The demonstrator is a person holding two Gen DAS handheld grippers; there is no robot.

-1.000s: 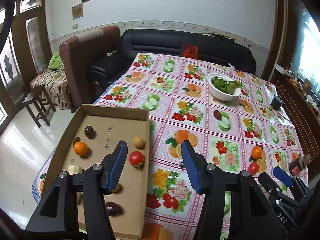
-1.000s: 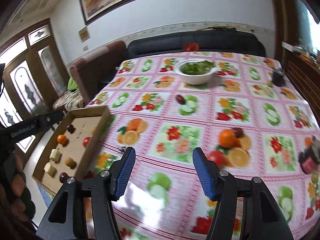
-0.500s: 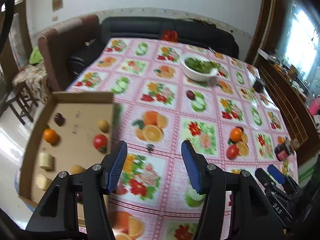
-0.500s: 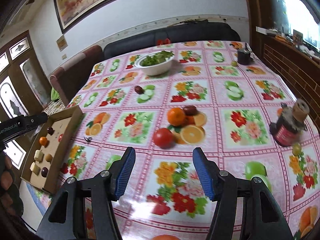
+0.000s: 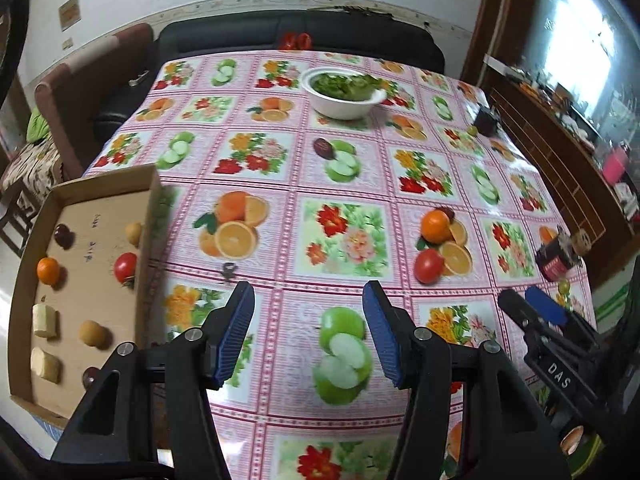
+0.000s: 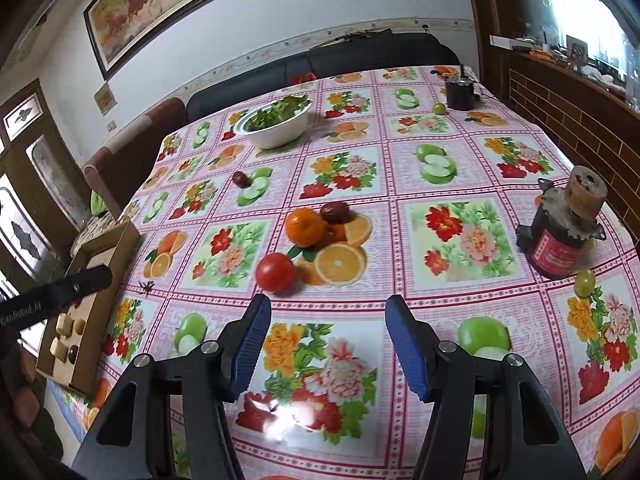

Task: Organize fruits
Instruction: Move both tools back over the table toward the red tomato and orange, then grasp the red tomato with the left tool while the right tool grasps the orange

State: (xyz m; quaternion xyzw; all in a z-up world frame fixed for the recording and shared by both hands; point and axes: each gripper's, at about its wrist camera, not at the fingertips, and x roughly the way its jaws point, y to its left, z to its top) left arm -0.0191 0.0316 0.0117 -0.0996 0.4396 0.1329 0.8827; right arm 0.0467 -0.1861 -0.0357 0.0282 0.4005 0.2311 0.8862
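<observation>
- Left wrist view shows the left gripper (image 5: pixel 308 332) with its blue-padded jaws spread wide apart and nothing between them, hanging over the fruit-print tablecloth (image 5: pixel 344 240).
- To the left of that gripper lies a cardboard tray (image 5: pixel 154 200); it holds a tomato (image 5: pixel 125 267), an orange (image 5: pixel 48 270), a dark round fruit (image 5: pixel 62 235), two tan round fruits and two pale yellow blocks.
- Ahead and to the right of the left gripper, a second tomato (image 5: pixel 429 266) sits on the cloth, with a second orange (image 5: pixel 435 226) just behind it.
- Farther ahead, a dark fruit (image 5: pixel 321 147) lies alone, and beyond it stands a white bowl (image 5: pixel 340 104) of green leaves.
- At the far right of this view, the right tool's blue tip and black body are visible.
- Right wrist view shows the right gripper (image 6: pixel 328 340) also with jaws wide apart and empty, above the cloth.
- The loose tomato (image 6: pixel 276 273) lies just ahead of its left fingertip; the loose orange (image 6: pixel 304 227) is behind that, touching or nearly touching a brown-red fruit (image 6: pixel 335 212).
- Right of this gripper stands a red-labelled jar (image 6: pixel 560 240) with a small green fruit (image 6: pixel 584 282) beside its base.
- Far ahead, another small green fruit (image 6: pixel 440 108) lies beside a dark container (image 6: pixel 460 94).
</observation>
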